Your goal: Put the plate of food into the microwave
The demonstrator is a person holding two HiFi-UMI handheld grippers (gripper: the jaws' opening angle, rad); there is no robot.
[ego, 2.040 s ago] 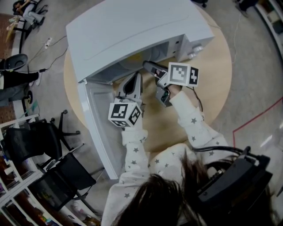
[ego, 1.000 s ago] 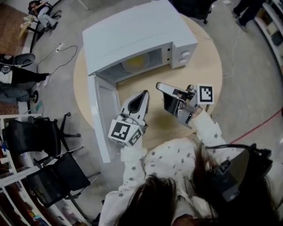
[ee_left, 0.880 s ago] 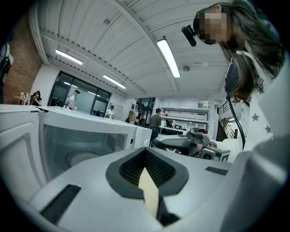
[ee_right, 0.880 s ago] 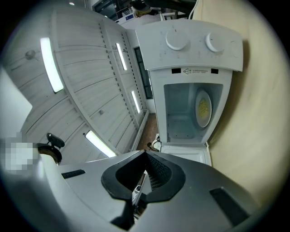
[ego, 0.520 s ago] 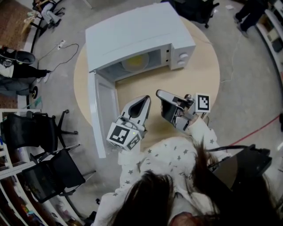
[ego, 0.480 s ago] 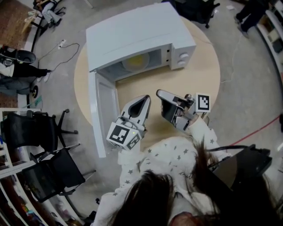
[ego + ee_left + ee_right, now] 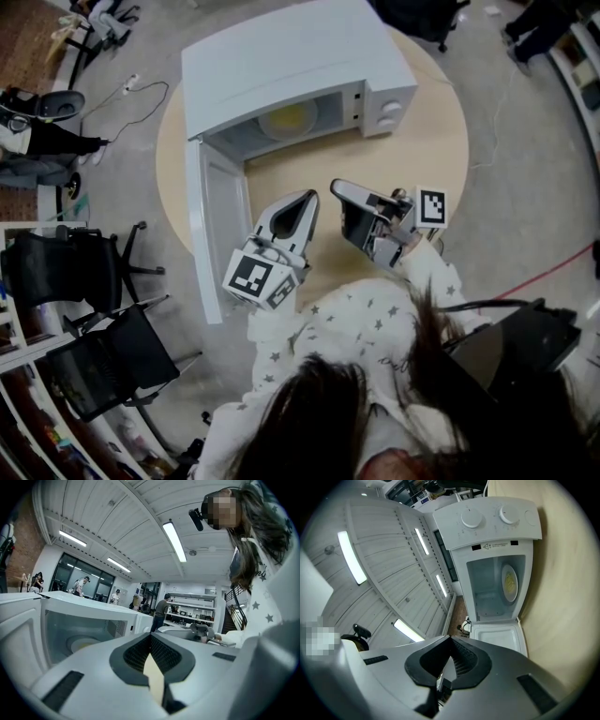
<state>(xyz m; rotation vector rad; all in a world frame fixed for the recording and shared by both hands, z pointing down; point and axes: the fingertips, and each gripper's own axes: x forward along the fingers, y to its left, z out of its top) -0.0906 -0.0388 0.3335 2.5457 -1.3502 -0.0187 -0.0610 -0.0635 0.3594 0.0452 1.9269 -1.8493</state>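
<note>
Bench: a round, pale wooden top [image 7: 427, 141] is seen on a grey floor in an open workroom, with office chairs [image 7: 89, 281] at the left.
Microwave: a white oven [image 7: 281, 56] is set at the far side of the bench, its opening turned toward the person so that the cavity is reachable from the near side.
Door: the door [image 7: 214, 234] is swung fully out to the left, clear of the way into the cavity.
Plate of food: the plate [image 7: 289, 119] lies flat inside the cavity with yellow food on it, so the placing is judged done.
Left gripper: it [image 7: 307, 197] is held over the near part of the bench, just right of the door and pointed at the opening. Its jaws are brought together at the tips and nothing is gripped.
Right gripper: it [image 7: 337, 186] is held just to the right of the left one, apart from it and rolled on its side. Its jaws are fully closed and empty.
Judgement: with both tools free and well short of the cavity, only the shutting of the door seems left, and the left gripper is nearest to it.
</note>
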